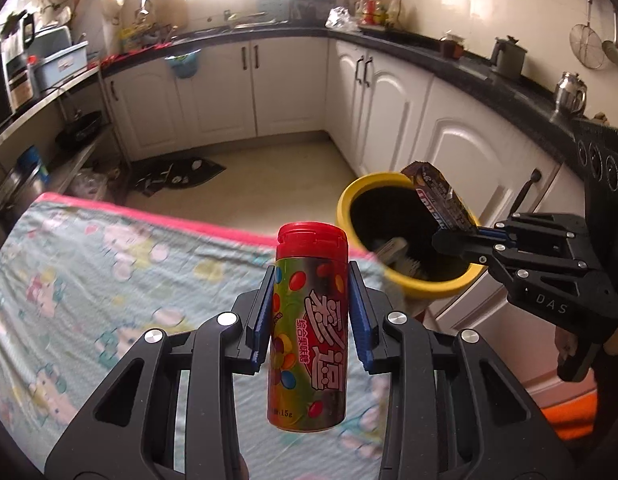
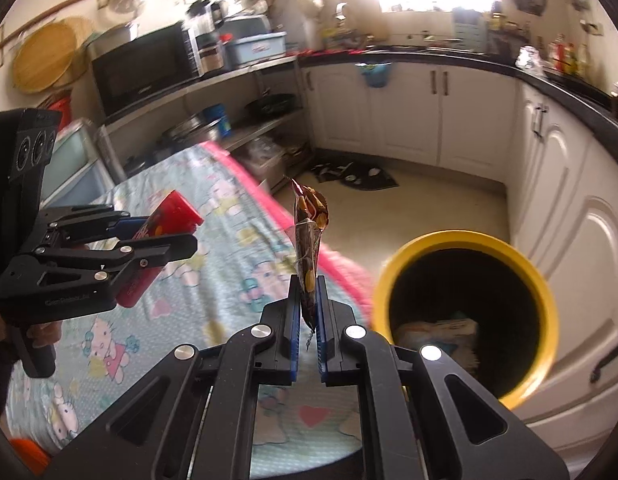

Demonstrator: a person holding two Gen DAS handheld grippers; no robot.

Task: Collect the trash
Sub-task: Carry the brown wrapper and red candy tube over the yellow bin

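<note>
**Both hands loaded — get each piece over the bin's mouth before you let go**

Your left gripper (image 1: 311, 312) has its blue fingers (image 1: 262, 320) clamped on a candy tube (image 1: 309, 328) with a red cap, held upright and clear of the cartoon-print cloth (image 1: 89, 280) that covers the surface. Your right gripper (image 2: 308, 320) has its fingers closed almost completely on the lower end of a crumpled brown snack wrapper (image 2: 309, 248), which stands up out of the grip.

The yellow bin (image 2: 393, 280) sits off the cloth's far corner: at about 3 o'clock from the wrapper in the right wrist view, and at about 1 o'clock from the tube in the left wrist view. Some pale trash already lies in its dark bottom.

In the left wrist view the wrapper appears in front of the bin's opening, but the right wrist view puts it over the cloth, well to the left of the rim. Trust neither alone; carry the right hand across until the wrapper hangs inside the yellow ring, then open. The wrapper is light and may cling to a finger, so open wide and tip the fingers down.

Bring the tube in second. It is rigid and will drop straight, so centre it over the opening.

Both grippers slope downward and forward, the left on the cloth side, the right toward the bin.
</note>
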